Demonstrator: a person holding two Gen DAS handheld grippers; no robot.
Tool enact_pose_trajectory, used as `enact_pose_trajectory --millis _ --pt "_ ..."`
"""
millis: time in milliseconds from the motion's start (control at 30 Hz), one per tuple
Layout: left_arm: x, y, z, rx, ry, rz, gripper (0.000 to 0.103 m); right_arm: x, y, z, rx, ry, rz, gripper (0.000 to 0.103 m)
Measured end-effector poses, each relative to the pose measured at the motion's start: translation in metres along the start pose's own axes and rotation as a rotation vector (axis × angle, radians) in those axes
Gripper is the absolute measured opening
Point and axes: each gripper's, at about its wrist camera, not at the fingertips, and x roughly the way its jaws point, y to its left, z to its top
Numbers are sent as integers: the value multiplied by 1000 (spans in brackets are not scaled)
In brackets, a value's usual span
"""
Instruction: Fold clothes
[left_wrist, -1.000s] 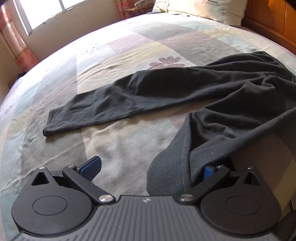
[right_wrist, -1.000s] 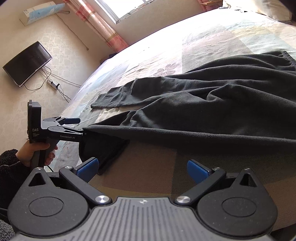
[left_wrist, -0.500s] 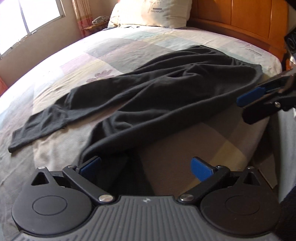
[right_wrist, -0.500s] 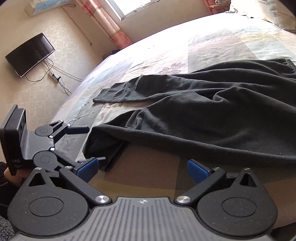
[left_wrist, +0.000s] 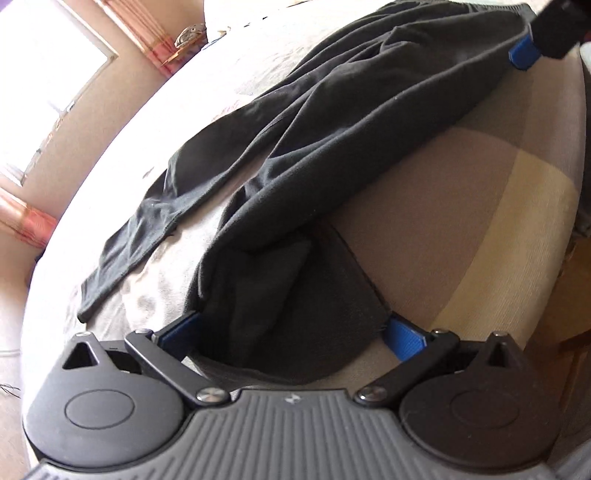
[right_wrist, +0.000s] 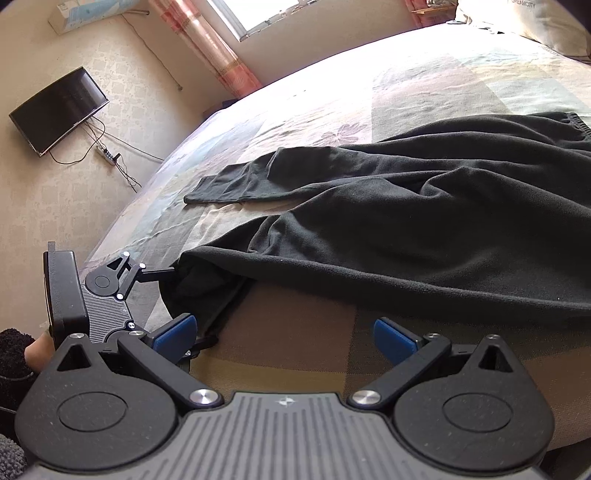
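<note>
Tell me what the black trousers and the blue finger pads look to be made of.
Black trousers: soft matte knit, likely fleece or brushed jersey; the surface is fuzzy with pale lint specks and drapes in rounded folds. Blue finger pads: probably rubber or soft plastic, matte, with a fine grid texture; exact material unclear.

Trousers (right_wrist: 424, 236): the waistband end is running off the right edge of the right wrist view; the near leg's cuff is lying in shadow over the bed edge.
Right gripper (left_wrist: 524, 55): only one blue pad is showing in the left wrist view, the rest is being cut off at the top corner.
Hand (right_wrist: 37, 350): is mostly hiding behind the left gripper (right_wrist: 173, 306).
Pillow (right_wrist: 528, 22): its print is too small to read.
</note>
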Motion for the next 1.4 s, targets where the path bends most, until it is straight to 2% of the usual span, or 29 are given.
enact_pose_trajectory --millis 67,200,267,367,433,600,700,767,833,900,1067,1133,1200,1300,1400 --pt "-3 -7 -1 63 -17 41 103 1 1 -1 -7 3 4 103" --pt "-8 -42 -3 291 -94 179 103 4 4 -1 -16 12 8 103" --pt "-8 -53 -5 357 -123 230 102 4 5 -1 -17 15 7 103" --pt "-9 -56 -6 348 -128 244 102 3 5 -2 -15 15 7 103" --pt "-11 -55 -7 325 -124 237 94 3 5 -2 -14 15 6 103" --pt "-7 -48 -14 319 -98 283 93 -1 5 -4 -14 11 5 103" --pt "0 -51 -12 372 -99 320 91 -1 3 -4 -2 11 5 103" --pt "0 -63 -13 436 -112 317 75 0 4 -5 0 14 9 103" --pt "0 -70 -15 447 -121 300 40 0 6 -6 -5 16 13 103" --pt "2 -75 -19 445 -129 281 25 -1 8 -6 -14 16 16 103" --pt "5 -73 -13 376 -117 226 23 -3 7 -7 -3 14 17 103" --pt "5 -75 -11 382 -104 207 0 -3 7 -7 -1 14 18 103" --pt "2 -75 -12 392 -98 186 0 -4 9 -8 -4 11 18 103" --pt "-10 -60 -12 372 -94 116 2 -9 11 -7 -11 1 18 103" --pt "-22 -49 -26 466 -84 101 3 -13 9 -7 -7 -6 13 103"
